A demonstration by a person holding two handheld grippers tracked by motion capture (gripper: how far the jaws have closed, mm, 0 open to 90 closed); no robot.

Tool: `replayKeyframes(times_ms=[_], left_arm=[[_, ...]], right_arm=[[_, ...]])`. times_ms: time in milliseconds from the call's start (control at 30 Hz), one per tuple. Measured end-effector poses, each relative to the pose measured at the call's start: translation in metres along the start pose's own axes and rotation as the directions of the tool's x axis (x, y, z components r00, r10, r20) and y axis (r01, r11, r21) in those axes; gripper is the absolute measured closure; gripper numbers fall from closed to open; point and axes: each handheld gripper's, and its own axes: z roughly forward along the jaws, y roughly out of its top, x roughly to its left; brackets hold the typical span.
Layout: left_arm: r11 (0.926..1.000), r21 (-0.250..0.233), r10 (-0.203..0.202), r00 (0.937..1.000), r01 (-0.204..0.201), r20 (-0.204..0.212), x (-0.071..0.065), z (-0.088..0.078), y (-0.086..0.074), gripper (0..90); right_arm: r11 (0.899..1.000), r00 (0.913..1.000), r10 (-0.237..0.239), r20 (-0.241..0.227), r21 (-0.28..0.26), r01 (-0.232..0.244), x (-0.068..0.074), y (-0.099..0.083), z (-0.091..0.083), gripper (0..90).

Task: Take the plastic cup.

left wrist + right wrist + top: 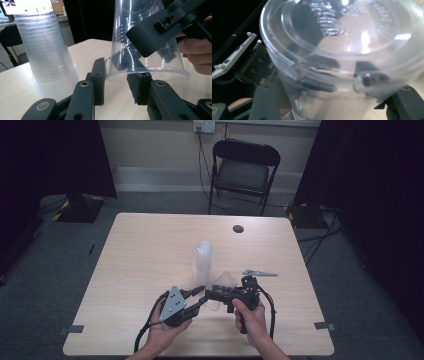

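A tall stack of clear plastic cups (203, 261) stands upside down mid-table, also at the left of the left gripper view (47, 55). A single clear cup (226, 279) (135, 22) is held tilted just above the table, mouth down. My right gripper (212, 295) (342, 80) is shut on its wall, one jaw inside and one outside. The cup (342, 37) looms close in the right gripper view. My left gripper (200, 292) (117, 80) faces the cup's rim, jaws apart, and the rim's edge lies at their tips without being pinched.
The wooden table (145, 245) has a dark round hole (238, 228) near its far edge and tape marks at the front corners. A black folding chair (243, 170) stands behind it. Dark curtains hang at both sides. The stack is close to the left gripper's left jaw.
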Motion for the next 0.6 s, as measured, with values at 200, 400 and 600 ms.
replayKeyframes(times_ms=[200,400,600], left_arm=[[0.9998,-0.015,0.011,0.9999,-0.011,-0.009,-0.0015,0.0,0.0008,69.8],[0.9996,-0.027,0.008,0.9999,-0.008,-0.012,-0.0024,0.0005,0.0018,72.0],[0.998,-0.057,0.024,0.9995,-0.026,-0.022,-0.001,-0.001,0.0021,81.3]], right_arm=[[0.996,0.9943,0.082,-0.068,0.039,-0.08,-0.0022,-0.0029,0.0066,38.5],[0.992,0.9874,0.116,-0.107,0.058,-0.111,-0.0005,-0.0049,0.0109,38.9],[0.992,0.9845,0.122,-0.126,0.048,-0.117,0.0006,-0.0036,0.0101,34.3]])
